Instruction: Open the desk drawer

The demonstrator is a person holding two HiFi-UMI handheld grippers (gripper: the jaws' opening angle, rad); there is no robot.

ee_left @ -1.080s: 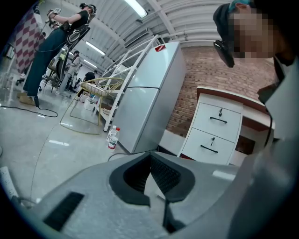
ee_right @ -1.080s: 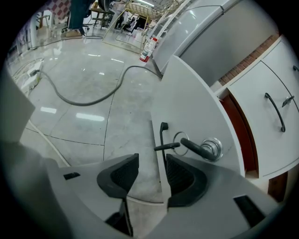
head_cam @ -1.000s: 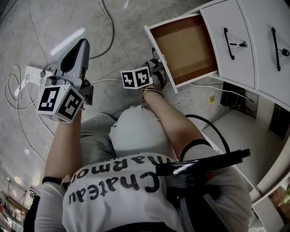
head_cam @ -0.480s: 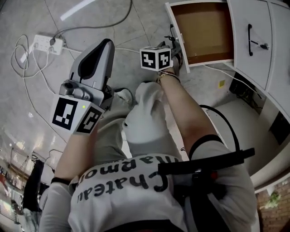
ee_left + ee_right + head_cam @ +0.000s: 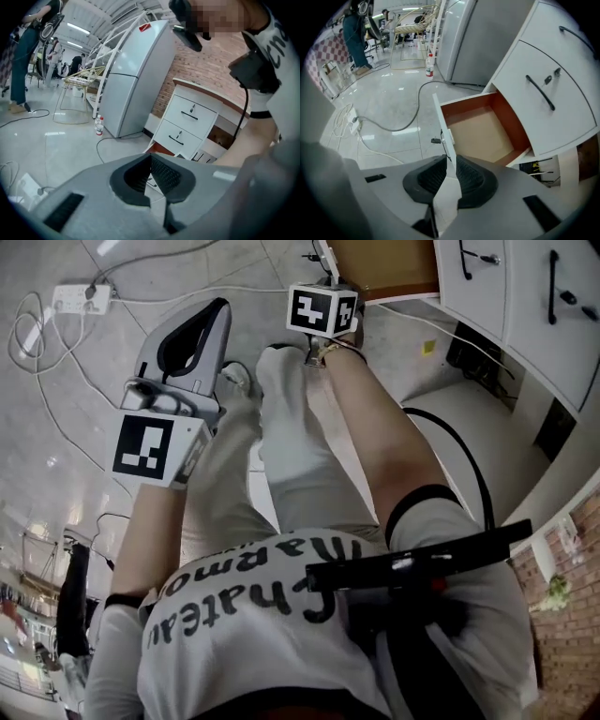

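**Desk drawer — lowest in the white desk, standing pulled out over the floor.**
The drawer is showing as an empty board box, probably light, stiff and easy-sliding. The likely hold is the dark handle on its front panel. Its open side is facing up, its front is pointing away from the desk, and its long axis seems to be running along the pull line. The right gripper is hanging above, well apart; its jaws have just been narrowing on nothing, with a slit showing. The left gripper is sitting clenched and empty.

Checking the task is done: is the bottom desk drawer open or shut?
Open. The drawer stands pulled out of the desk, its brown inside showing.
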